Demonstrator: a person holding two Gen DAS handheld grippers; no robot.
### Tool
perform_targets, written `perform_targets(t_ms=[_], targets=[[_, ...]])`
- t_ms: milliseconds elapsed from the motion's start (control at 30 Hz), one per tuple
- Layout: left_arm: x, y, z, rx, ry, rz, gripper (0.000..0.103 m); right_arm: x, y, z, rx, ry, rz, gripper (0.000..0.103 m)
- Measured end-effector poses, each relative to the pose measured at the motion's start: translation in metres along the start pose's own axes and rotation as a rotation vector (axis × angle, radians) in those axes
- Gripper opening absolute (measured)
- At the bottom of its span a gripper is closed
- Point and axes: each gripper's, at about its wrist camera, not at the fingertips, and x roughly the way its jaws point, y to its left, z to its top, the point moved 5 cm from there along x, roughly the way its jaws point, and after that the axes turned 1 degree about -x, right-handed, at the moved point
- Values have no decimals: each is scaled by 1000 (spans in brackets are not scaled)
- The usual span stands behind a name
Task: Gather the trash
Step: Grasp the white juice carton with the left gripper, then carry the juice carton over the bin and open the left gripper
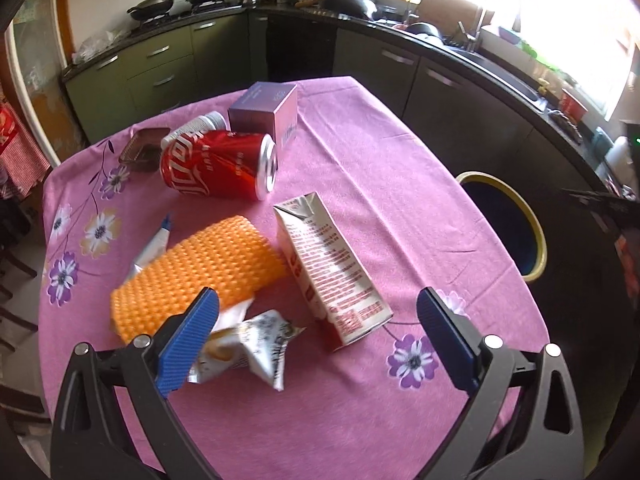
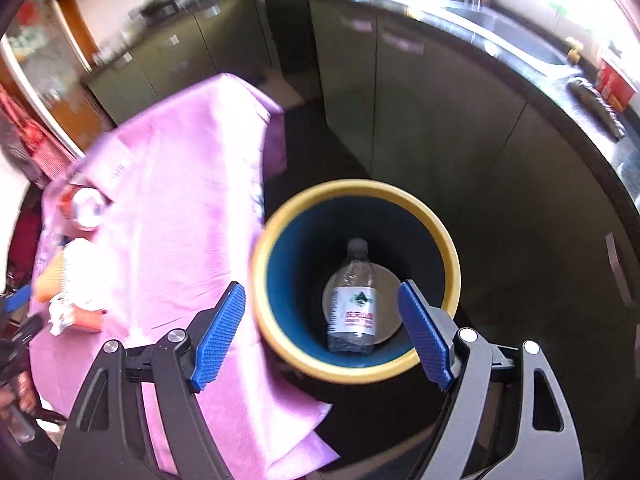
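Through the left wrist camera we look down on a table under a pink flowered cloth (image 1: 360,152), with our left gripper (image 1: 318,332) spread wide and nothing between its blue pads. A crumpled snack wrapper (image 1: 256,344) lies just beside the left pad, at about 8 o'clock from the middle of the view, and an orange foam sleeve (image 1: 200,272) sits behind it at 9 o'clock. A white drink carton (image 1: 328,272) lies on its side near the centre, a red soda can (image 1: 216,168) on its side at 11 o'clock, and a purple box (image 1: 266,110) stands beyond the can at 12 o'clock. A small tube (image 1: 154,242) lies at 9 o'clock beside the foam sleeve. The yellow-rimmed bin (image 1: 536,240) shows past the cloth's edge at 3 o'clock. In the right wrist view our right gripper (image 2: 322,334) hangs over that bin (image 2: 280,344), its jaws standing wide and holding nothing. A clear water bottle (image 2: 354,300) lies at the bottom of the blue interior, between the pads in the picture but well below them.
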Motion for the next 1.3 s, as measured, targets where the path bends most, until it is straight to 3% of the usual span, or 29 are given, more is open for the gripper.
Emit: perform_targets(t_ms=[167,367,533,567,633,667,833,933,1300], targets=[[13,-20,-1,-20,-1,29,95,-43,23,-49,-15,-135,82,78],[26,-17,-1,-51,18,103,95,-47,35,-70,-34,-206,-20,78],[37,-6,0,-91,35,154,93,-28,26,-67,4,-232,13,78],[40,-5,1,-92,40,163,90,-24,26,-67,7,-227,29,78],[48,-3,0,-97,72,166,74,-16,24,-67,15,-213,56,78],[50,-3,-1,-100,83,162,72,-14,23,-66,17,-210,61,78],[55,-3,-2,-103,90,155,43,-8,19,-65,29,-209,60,78],[56,-4,-2,-91,94,142,36,-5,17,-65,34,-209,50,78],[25,-33,3,20,37,51,35,8,10,-66,89,-206,66,78]])
